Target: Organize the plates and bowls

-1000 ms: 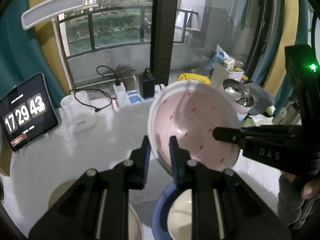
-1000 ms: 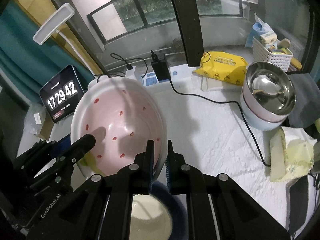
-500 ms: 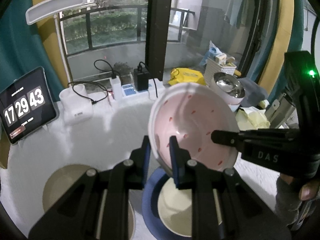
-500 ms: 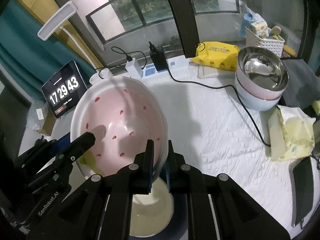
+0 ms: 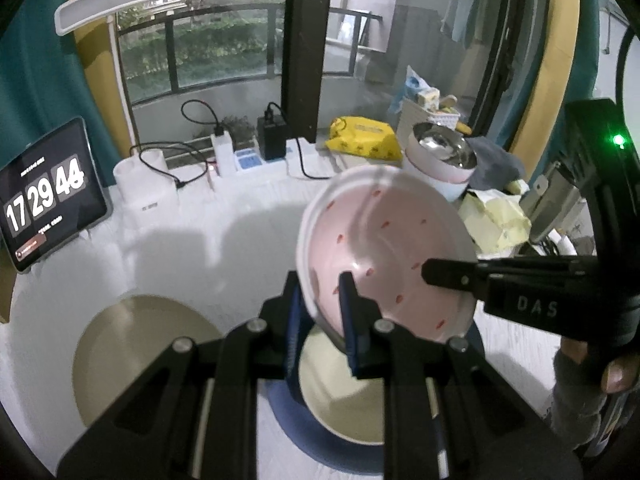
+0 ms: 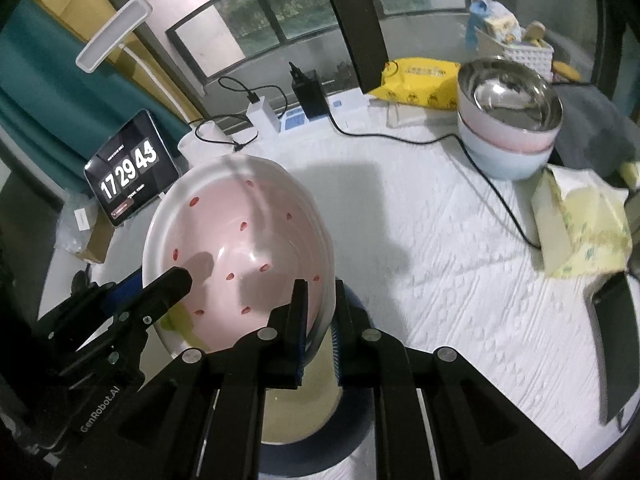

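While clamped by both claws, pink bowl [image 5: 384, 256] airborne

The left wrist view looks steeply down along its own tongs [image 5: 320, 312] from close above the white table [image 5: 224, 220], facing the window, with the other tongs crossing in from the right. The right wrist view looks down the same way along its tongs [image 6: 318, 320], the other tongs entering from the left. Both share the pink bowl [image 5: 384, 256] just ahead of the fingertips, the clock tablet [image 6: 130, 172] far left and the steel bowl [image 6: 508, 96] far right.
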The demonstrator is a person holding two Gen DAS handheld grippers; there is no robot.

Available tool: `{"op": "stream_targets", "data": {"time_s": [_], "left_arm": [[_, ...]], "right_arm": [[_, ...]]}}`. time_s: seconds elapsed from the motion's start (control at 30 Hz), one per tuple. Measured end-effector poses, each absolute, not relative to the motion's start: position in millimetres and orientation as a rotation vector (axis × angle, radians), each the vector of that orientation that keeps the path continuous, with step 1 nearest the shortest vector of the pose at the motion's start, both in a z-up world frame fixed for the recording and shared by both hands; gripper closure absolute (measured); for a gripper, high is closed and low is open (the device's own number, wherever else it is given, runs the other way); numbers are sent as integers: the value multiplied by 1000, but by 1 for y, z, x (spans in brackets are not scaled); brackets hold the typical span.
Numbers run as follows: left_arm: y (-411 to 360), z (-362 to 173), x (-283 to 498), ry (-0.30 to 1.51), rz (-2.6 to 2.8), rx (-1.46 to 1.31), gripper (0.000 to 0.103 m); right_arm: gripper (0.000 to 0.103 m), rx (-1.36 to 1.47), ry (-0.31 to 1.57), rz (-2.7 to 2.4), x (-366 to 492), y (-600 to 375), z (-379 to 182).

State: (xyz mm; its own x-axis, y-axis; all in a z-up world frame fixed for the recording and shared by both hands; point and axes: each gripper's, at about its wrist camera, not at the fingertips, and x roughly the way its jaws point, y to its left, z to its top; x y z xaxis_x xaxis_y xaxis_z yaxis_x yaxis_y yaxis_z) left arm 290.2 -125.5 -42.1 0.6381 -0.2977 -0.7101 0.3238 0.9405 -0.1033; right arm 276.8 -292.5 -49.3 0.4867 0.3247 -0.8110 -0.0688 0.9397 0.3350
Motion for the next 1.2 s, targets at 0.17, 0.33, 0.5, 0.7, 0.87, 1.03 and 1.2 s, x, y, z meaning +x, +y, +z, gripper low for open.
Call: {"op": "stream_targets", "data": {"time_s": [0.17,0.33,0.5,0.7,0.87,1.03,1.2], "left_arm": [[-126,-49,282,818,-362,38,84],[-125,-56,275,832,-368,35,84],[-121,-61,268,840,-373,28,84],[-118,-64,261,849,-375,22,84],[-115,-70,256,861,-375,12,84],[-115,-75,253,875,-372,16,84],[-114,-80,250,888,-369,15,84]], "right_arm": [[91,267,1058,236,267,-291,-57],[91,255,1070,229,259,-289,-62],[91,253,1080,229,252,-286,-66],[91,214,1080,220,244,-278,-67],[91,199,1089,216,239,-275,-70],[90,190,1097,208,236,-275,-73],[87,158,1093,198,236,-270,-74]]}}
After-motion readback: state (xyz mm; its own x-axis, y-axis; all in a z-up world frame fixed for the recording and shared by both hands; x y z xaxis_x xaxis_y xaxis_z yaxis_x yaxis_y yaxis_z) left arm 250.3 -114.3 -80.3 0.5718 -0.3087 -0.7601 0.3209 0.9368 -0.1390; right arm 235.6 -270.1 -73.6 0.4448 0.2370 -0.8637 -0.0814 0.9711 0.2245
